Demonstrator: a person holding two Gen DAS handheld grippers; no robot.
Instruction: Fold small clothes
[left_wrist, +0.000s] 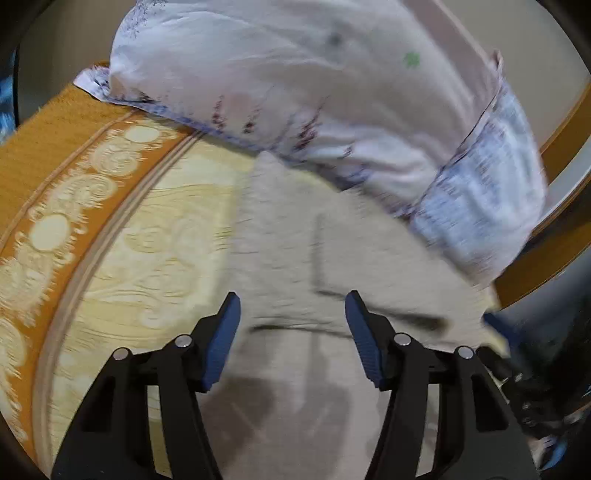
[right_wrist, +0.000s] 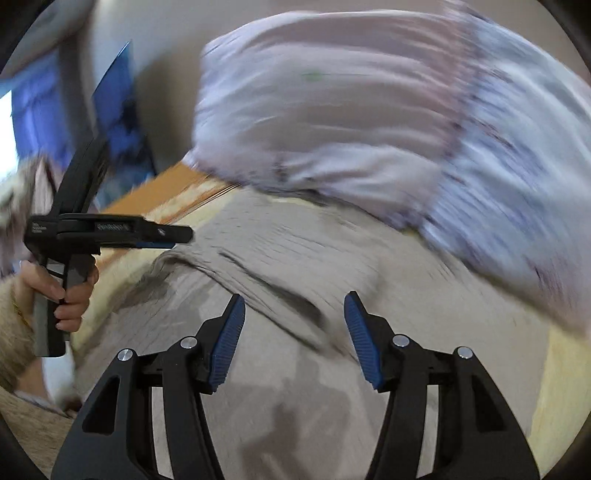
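— Where am I working?
— A bedroom at home, as I see it: a bed with an orange-and-cream patterned bedspread (left_wrist: 110, 229), a floral pillow (left_wrist: 295, 92) against a plain wall (right_wrist: 162, 55).

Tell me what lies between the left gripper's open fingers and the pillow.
In the left wrist view, only the beige garment spreads from the left gripper up to the pillow; nothing else lies on that stretch.
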